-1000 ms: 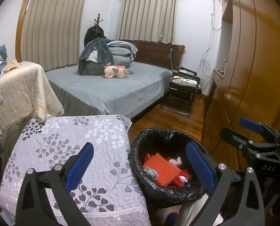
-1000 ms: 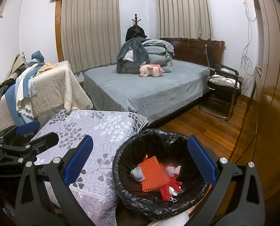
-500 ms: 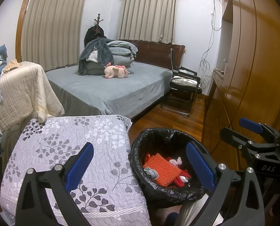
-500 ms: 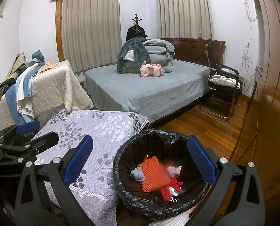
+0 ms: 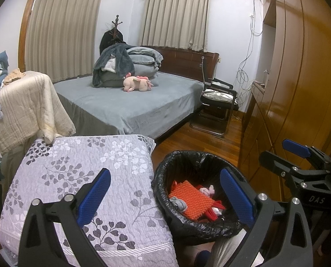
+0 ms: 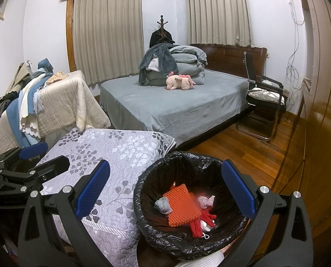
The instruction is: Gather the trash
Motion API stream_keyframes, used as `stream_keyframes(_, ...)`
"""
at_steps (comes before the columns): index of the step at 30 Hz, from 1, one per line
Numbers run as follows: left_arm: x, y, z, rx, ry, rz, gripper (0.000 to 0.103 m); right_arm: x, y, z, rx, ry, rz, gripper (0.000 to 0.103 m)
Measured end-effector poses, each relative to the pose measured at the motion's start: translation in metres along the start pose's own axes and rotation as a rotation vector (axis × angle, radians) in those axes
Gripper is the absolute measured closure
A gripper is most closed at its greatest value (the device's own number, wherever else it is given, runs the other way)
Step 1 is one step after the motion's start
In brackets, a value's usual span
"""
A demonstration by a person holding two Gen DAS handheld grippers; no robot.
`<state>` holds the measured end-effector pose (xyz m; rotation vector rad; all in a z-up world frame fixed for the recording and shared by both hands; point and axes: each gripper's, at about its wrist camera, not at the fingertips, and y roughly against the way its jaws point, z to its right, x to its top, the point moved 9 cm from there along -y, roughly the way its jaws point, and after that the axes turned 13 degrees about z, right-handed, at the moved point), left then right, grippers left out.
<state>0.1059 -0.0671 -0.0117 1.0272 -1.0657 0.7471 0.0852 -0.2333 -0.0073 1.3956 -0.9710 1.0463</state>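
Right wrist view, right claw (image 6: 165, 189) wide open, empty, above trash bin (image 6: 187, 242)

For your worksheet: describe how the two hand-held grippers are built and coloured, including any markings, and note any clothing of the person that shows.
Both the left gripper and the right gripper have black angular frames with silver bolt heads and two fingers faced with blue textured pads. White letters "DAS" mark the right gripper's body in the left wrist view. A striped light sleeve shows at the bottom edge.

Our left gripper (image 5: 165, 197): fingers spread wide, empty, held level. Our right gripper (image 6: 165, 191): fingers likewise spread wide, empty, alongside the left. Striped sleeve (image 6: 201, 261) visible below.
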Motion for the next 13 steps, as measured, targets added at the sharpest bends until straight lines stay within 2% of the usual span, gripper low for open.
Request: stream_keyframes(13, -0.009, 0.0014, -0.0031, 0.004, 0.003, -0.009, 0.006, -0.0031, 0.0016, -0.003, 0.001, -0.002, -0.003, 0.005)
